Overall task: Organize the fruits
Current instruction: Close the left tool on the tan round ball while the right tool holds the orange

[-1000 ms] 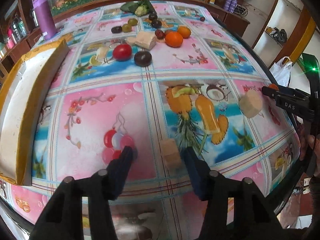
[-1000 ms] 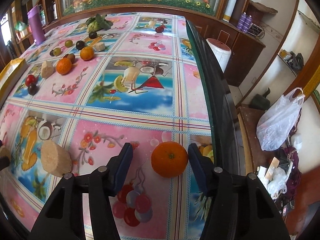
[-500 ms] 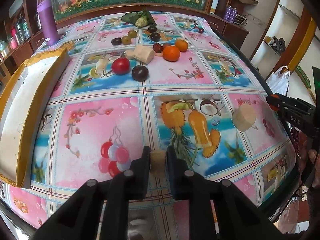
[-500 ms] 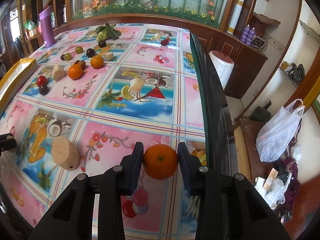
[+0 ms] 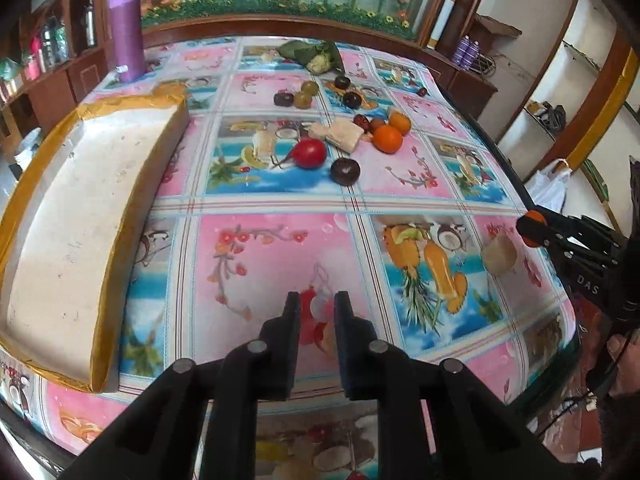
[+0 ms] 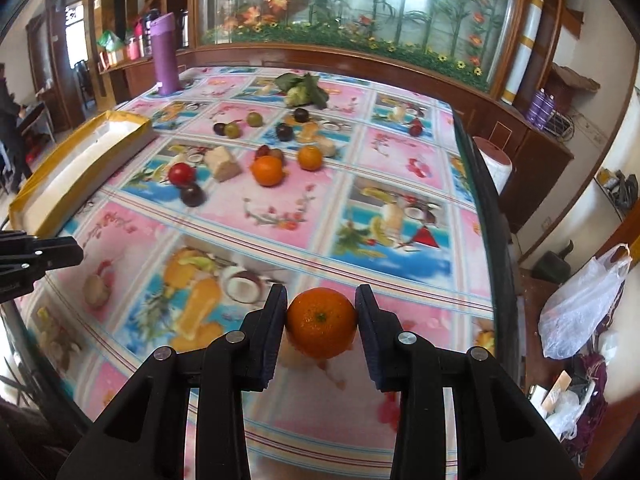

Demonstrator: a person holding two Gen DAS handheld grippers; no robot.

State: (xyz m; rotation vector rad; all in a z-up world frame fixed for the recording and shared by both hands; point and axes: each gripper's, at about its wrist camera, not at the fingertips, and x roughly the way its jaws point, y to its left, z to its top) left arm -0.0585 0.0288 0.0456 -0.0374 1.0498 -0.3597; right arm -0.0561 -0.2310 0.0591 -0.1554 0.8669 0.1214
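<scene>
The right claw (image 6: 321, 307), marked "DAS", pinches an orange (image 6: 321, 322); left claw (image 5: 316, 308) narrowed, contents unclear.

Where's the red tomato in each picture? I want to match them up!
Left wrist view: the red tomato sits above the middle, slightly left.
Right wrist view: the red tomato is at the left, above the middle.
Shared landmark: the dark plum lies just beside it in both.
</scene>
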